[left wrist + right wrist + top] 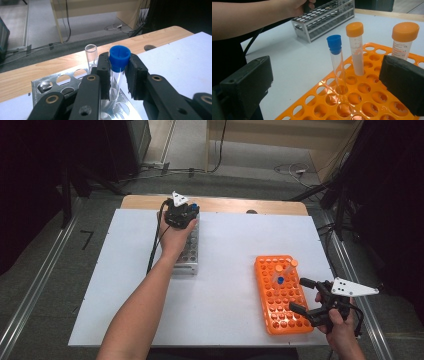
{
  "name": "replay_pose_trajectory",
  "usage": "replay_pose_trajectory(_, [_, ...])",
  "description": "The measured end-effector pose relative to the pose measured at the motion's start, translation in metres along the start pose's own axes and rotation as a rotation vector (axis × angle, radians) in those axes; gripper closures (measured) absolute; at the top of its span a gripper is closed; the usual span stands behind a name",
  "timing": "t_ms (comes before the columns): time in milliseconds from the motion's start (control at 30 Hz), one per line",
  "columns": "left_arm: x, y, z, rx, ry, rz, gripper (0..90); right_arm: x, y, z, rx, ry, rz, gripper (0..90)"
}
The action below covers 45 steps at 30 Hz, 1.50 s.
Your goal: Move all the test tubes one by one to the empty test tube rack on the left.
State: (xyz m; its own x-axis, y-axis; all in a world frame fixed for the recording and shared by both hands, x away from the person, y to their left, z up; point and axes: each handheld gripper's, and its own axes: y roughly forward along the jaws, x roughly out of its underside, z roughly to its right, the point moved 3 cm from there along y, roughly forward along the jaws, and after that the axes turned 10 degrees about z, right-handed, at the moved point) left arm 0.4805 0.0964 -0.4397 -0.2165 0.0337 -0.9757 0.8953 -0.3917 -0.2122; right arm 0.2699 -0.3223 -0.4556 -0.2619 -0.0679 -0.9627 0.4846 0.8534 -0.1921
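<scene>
The left gripper (119, 75) pinches a clear tube with a blue cap (119, 58), standing upright in the far end of the metal rack (50, 86) beside an uncapped tube (91, 55). The right gripper (303, 295) hovers wide open, empty, over the orange rack (281, 315).

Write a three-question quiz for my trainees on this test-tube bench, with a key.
1. True or false: the left gripper is shut on the clear blue-capped test tube over the silver metal rack.
2. How many capped tubes stand in the orange plastic rack?
3. The right gripper is: A open, B shut on an orange-capped tube.

Key:
1. True
2. Three: one blue-capped tube, two orange-capped tubes
3. A
</scene>
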Motion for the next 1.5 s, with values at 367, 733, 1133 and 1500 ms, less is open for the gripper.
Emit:
replay_pose_trajectory(367, [-0.004, -0.009, 0.003, 0.068, -0.072, 0.023, 50.5, 0.001, 0.003, 0.001, 0.004, 0.004, -0.007, 0.0])
replay_pose_trajectory(733, [-0.012, -0.034, 0.011, 0.138, -0.08, 0.006, 8.9, 0.001, 0.01, 0.001, 0.008, 0.003, -0.029, 0.0])
replay_pose_trajectory(1133, [-0.007, -0.078, 0.023, 0.219, -0.082, 0.02, 0.0, 0.002, 0.023, -0.001, 0.014, -0.001, -0.063, 0.0])
replay_pose_trajectory(1500, [0.013, -0.126, 0.045, 0.272, -0.066, 0.032, 0.0, 0.005, 0.032, 0.001, 0.037, 0.009, -0.093, 14.5])
